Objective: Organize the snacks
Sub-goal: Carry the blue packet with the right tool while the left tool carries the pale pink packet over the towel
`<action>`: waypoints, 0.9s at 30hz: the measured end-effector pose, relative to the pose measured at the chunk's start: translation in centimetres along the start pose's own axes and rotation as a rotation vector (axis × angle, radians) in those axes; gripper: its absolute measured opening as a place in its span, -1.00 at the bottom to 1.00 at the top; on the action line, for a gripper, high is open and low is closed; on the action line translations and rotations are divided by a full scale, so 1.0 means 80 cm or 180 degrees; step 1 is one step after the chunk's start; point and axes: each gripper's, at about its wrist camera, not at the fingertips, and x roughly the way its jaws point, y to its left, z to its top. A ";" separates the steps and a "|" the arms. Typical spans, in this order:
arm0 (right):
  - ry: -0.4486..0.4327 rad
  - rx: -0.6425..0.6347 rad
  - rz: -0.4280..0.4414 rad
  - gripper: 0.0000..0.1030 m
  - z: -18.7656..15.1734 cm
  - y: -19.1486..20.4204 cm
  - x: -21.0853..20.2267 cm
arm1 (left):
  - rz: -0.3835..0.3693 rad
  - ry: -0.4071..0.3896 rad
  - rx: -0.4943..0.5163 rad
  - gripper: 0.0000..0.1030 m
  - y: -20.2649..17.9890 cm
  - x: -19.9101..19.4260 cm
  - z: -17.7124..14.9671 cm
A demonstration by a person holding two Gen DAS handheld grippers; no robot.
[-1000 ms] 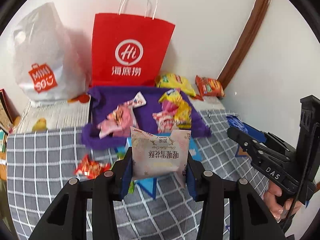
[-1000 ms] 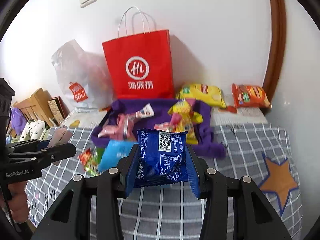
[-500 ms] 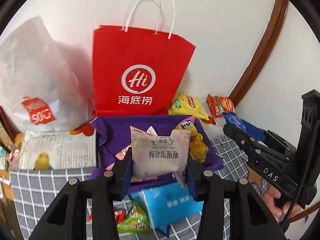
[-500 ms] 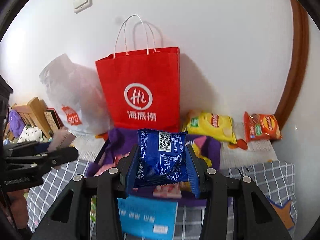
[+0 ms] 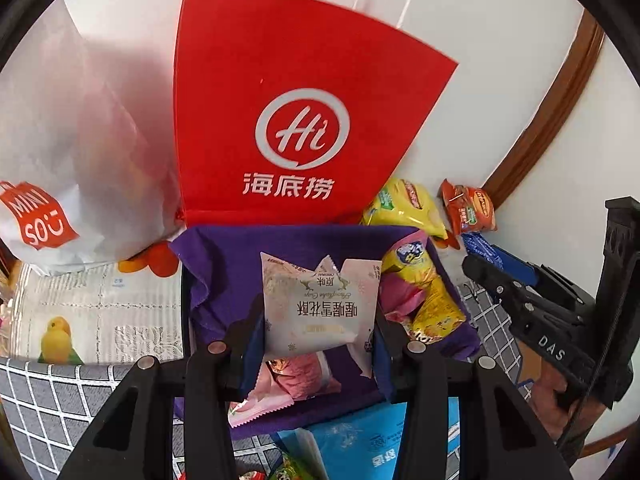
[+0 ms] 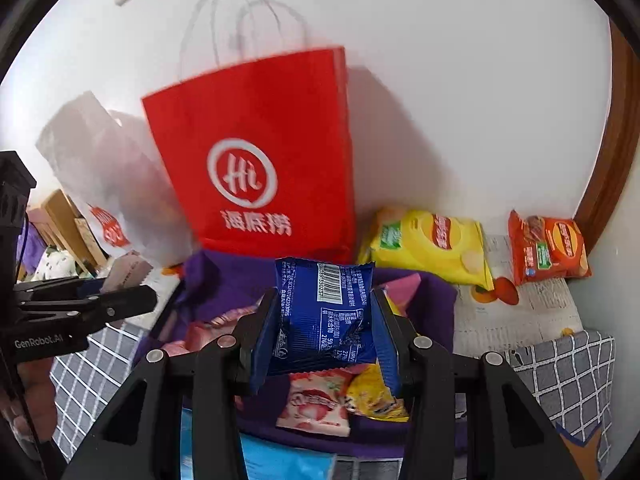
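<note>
showing two hand-held tools poised over a purple cloth-lined box [image 5: 224, 264] at the far side of a grey checked surface [image 5: 36, 396]. left tool [image 5: 316, 340]: jaws closed narrow on a pale pink-white snack packet [image 5: 320, 308], held upright above the box interior. right tool [image 6: 324, 338]: jaws closed narrow on a blue snack packet [image 6: 326, 312], barcode side facing the camera, also above the box. inside the box lie pink wrapped sweets [image 5: 296, 384], a strawberry-print packet [image 6: 316, 404] and yellow packets [image 5: 428, 300]. a light blue pack [image 5: 360, 444] lies on the surface at the near edge of the box. behind the box, against the white wall, stands a red paper bag [image 5: 288, 104] with white handles; to its left a white plastic bag [image 5: 60, 152] with a red logo. right of the red bag lie a yellow chip bag [image 6: 432, 244] and, farther right, an orange snack packet [image 6: 548, 246], well apart from the tools.
</note>
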 end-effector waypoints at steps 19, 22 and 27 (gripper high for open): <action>0.0109 0.0034 -0.0054 -0.13 -0.004 -0.024 0.015 | -0.0131 0.0128 -0.0207 -0.16 0.027 0.012 0.004; 0.0139 0.0042 -0.0063 -0.13 -0.005 -0.024 0.018 | -0.0124 0.0130 -0.0215 -0.16 0.028 0.012 0.004; 0.0159 0.0019 -0.0062 -0.13 -0.006 -0.022 0.022 | -0.0147 0.0146 -0.0215 -0.16 0.027 0.013 0.004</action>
